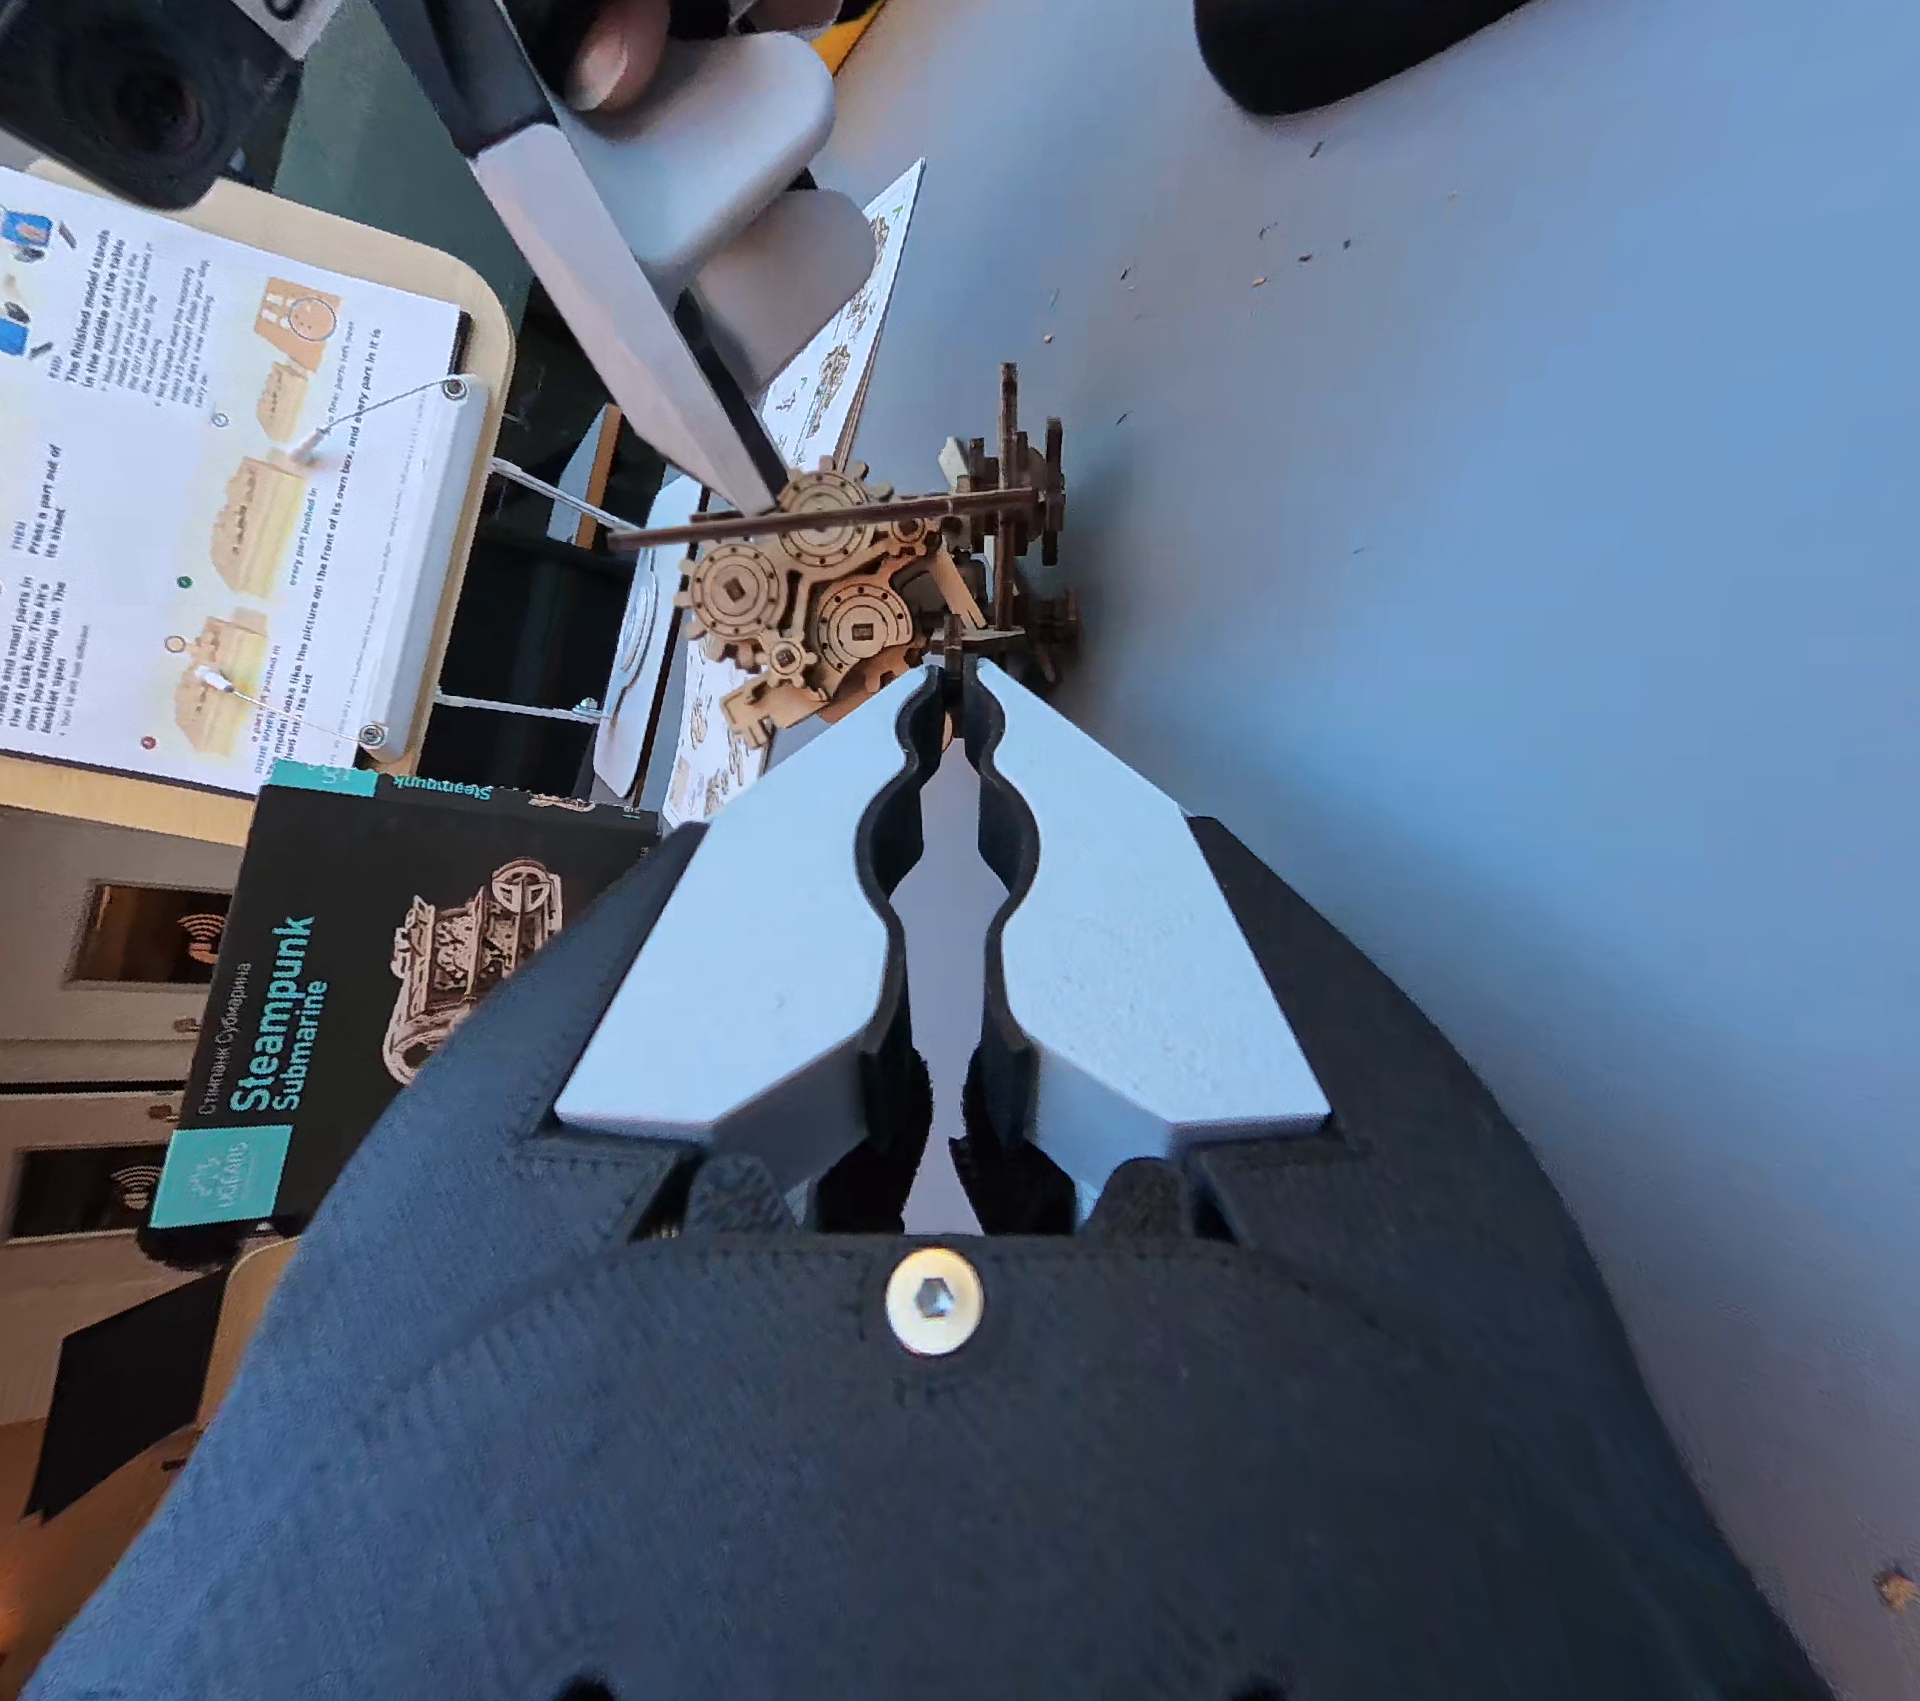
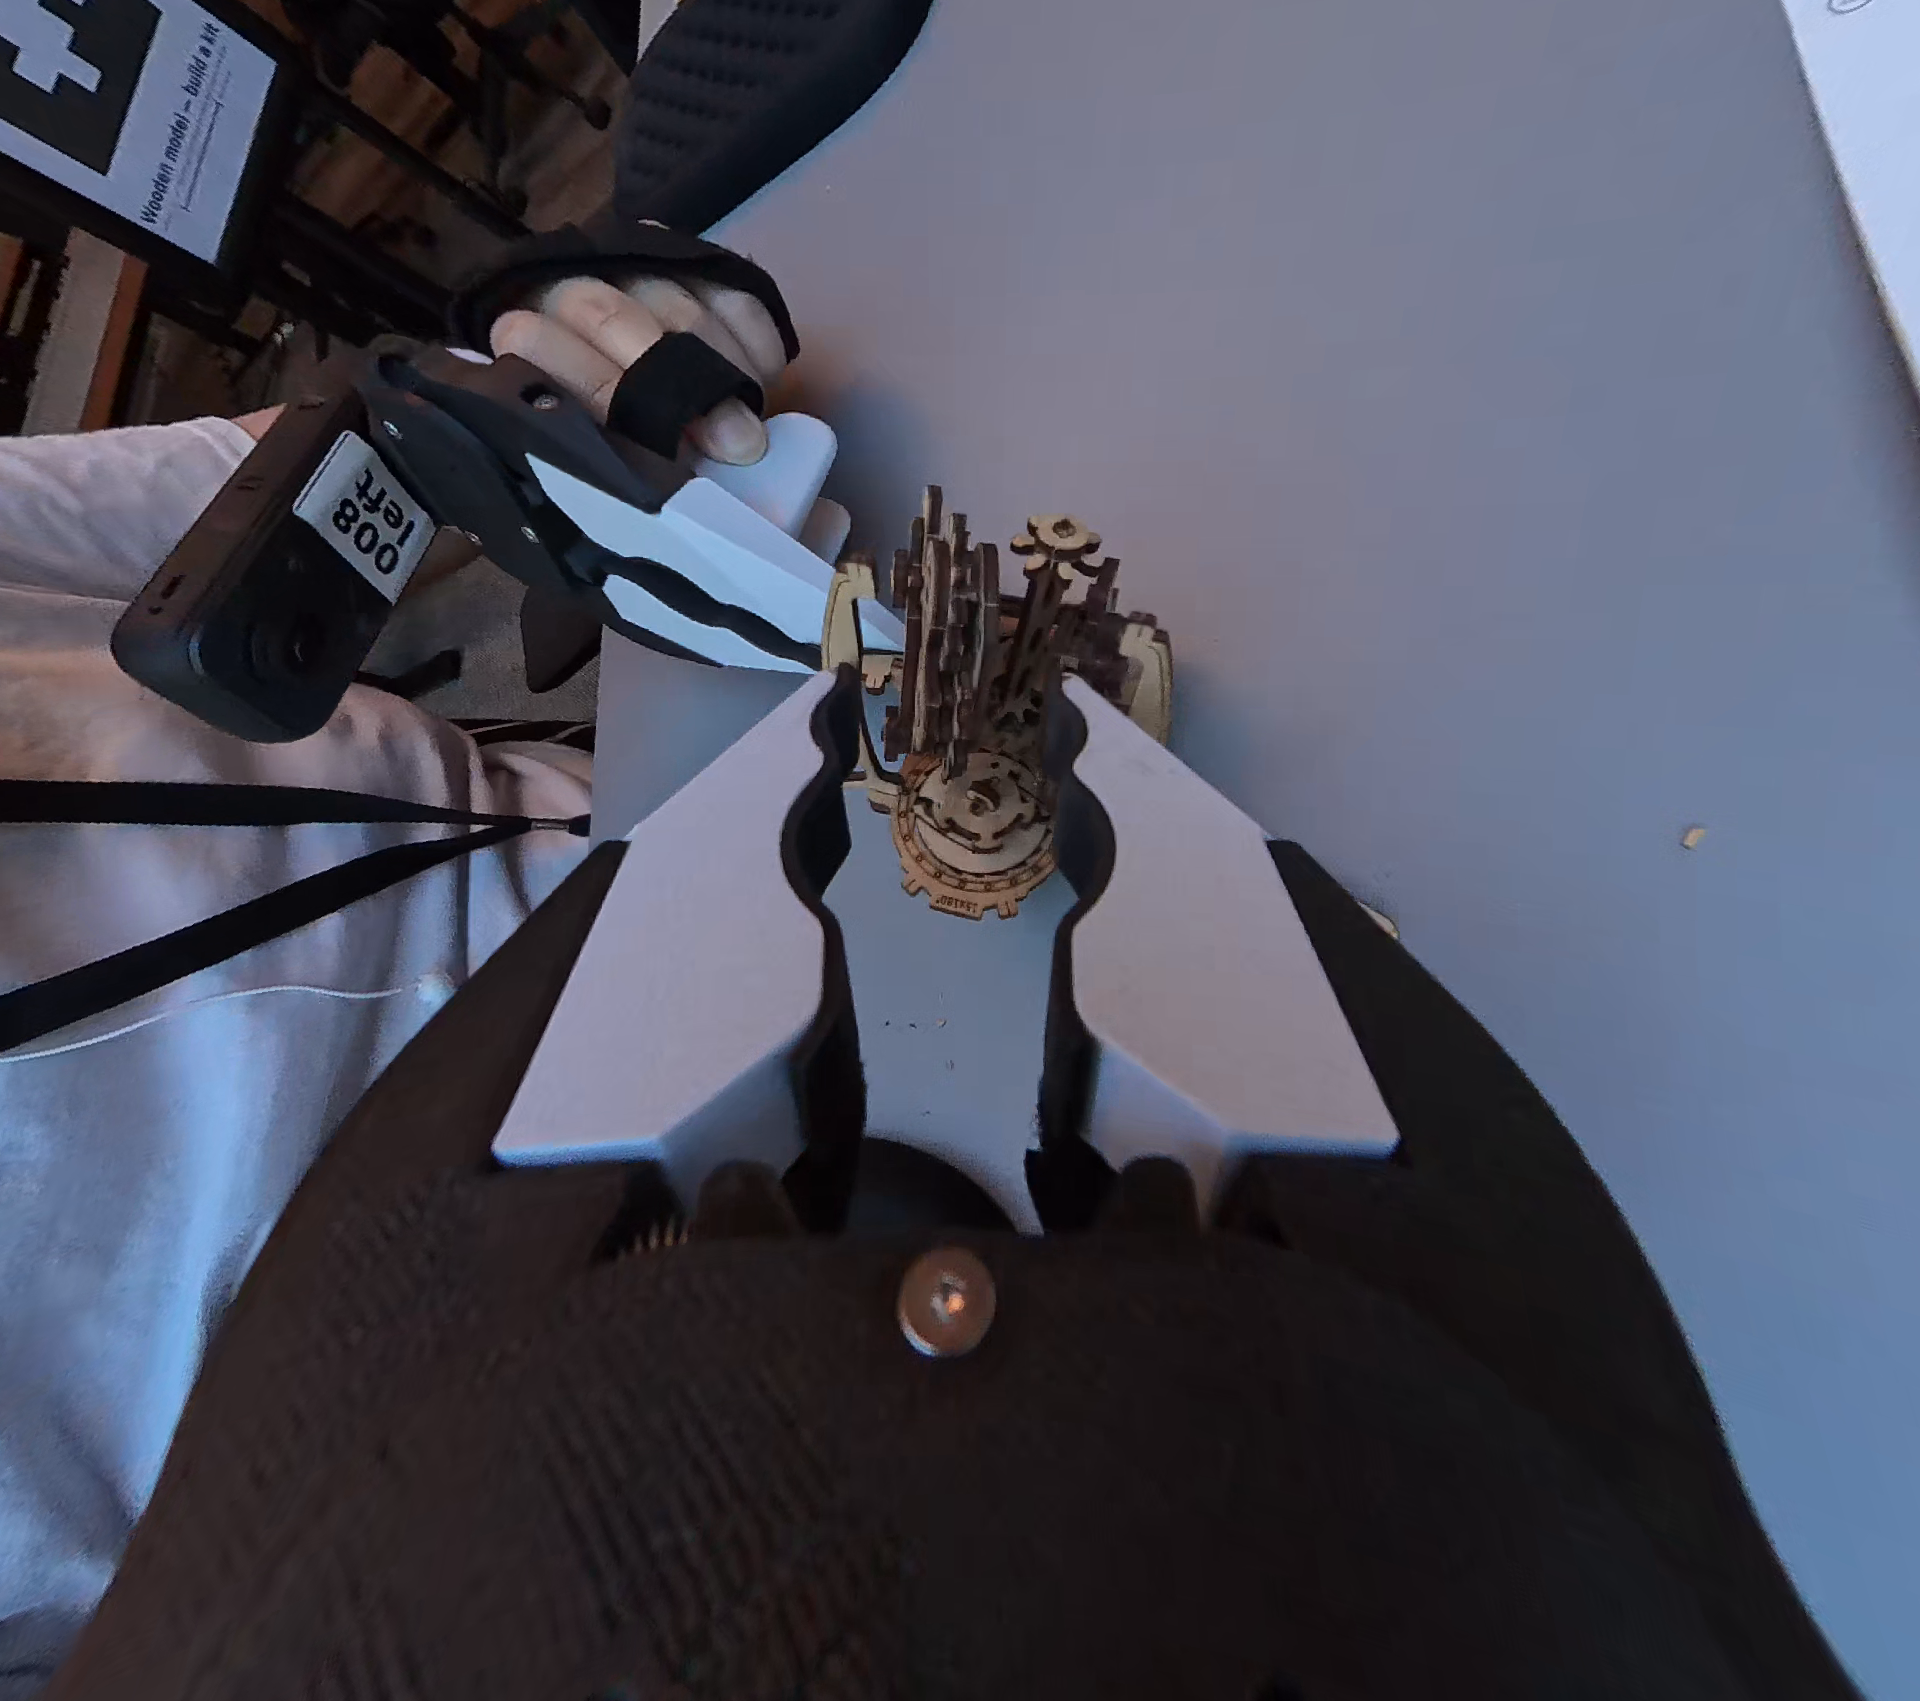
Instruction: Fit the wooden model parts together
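The pale laser-cut wooden gear model [image 1: 831, 602] stood on the grey surface [image 1: 1455, 612] near its edge. The left claw [image 1: 958, 683] pinched a thin dark wooden tab on it. The right claw [image 2: 951, 701] was spread, straddling the model without gripping it.

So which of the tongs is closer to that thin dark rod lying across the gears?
Right. The right tongs have a tip at the rod, beside the top gear. The left tongs are shut on a dark cross-piece at the model's other side, off the rod.
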`<state>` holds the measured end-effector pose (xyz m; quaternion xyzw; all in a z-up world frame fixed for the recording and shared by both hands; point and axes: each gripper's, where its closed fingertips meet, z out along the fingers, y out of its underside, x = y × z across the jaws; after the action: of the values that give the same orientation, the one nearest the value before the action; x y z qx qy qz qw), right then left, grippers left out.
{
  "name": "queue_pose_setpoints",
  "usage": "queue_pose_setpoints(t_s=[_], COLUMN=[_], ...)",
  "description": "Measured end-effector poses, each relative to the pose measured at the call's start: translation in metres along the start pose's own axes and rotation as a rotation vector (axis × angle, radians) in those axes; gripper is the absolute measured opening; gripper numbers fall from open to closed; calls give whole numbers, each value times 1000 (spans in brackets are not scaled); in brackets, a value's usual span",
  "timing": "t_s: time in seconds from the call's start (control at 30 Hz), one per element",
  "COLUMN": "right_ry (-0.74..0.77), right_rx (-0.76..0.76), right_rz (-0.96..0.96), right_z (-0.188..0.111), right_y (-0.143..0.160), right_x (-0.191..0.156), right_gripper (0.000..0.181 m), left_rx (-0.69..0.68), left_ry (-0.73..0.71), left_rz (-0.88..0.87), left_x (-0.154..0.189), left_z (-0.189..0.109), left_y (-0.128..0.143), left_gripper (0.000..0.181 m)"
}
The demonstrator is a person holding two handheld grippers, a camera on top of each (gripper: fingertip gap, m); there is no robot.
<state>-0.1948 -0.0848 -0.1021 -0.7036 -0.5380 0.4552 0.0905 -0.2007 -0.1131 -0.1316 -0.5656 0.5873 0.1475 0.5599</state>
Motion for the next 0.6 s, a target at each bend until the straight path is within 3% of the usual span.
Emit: queue_pose_setpoints(t_s=[0.07, 0.6], right_ry=[-5, -74], right_rx=[-3, -5], right_rz=[4, 74], right_z=[2, 5], right_y=[0, 13], right_x=[-4, -1], right_gripper=[25, 11], left_rx=[2, 50], left_ry=[-1, 36], left_rz=[20, -87], left_x=[2, 1], left_z=[0, -1], left_y=[-1, -3], left_gripper=[1, 2])
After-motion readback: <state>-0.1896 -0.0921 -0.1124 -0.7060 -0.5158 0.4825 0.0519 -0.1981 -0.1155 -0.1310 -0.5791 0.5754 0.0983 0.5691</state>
